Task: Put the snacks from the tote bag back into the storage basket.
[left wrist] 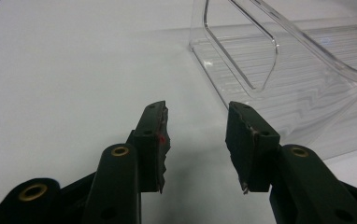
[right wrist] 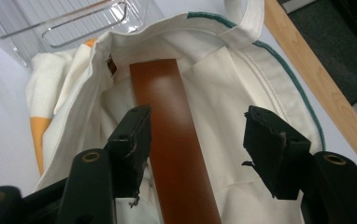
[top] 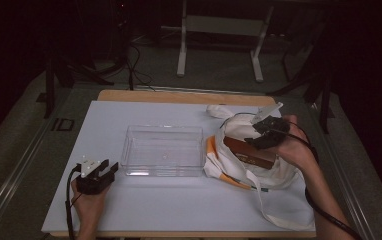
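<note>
Jaws of the right gripper [right wrist: 195, 154] gape, brown box [right wrist: 174, 140] lying between them.

A dim lab or recording room rather than a home. A white-topped counter [top: 129, 205] with a wooden edge stands on grey carpet, bordered by metal floor rails [top: 9, 175]. Behind it, loose black cables [top: 134, 70] trail across the floor near the white legs of an equipment stand [top: 219, 30], and the surroundings fall into darkness.
</note>
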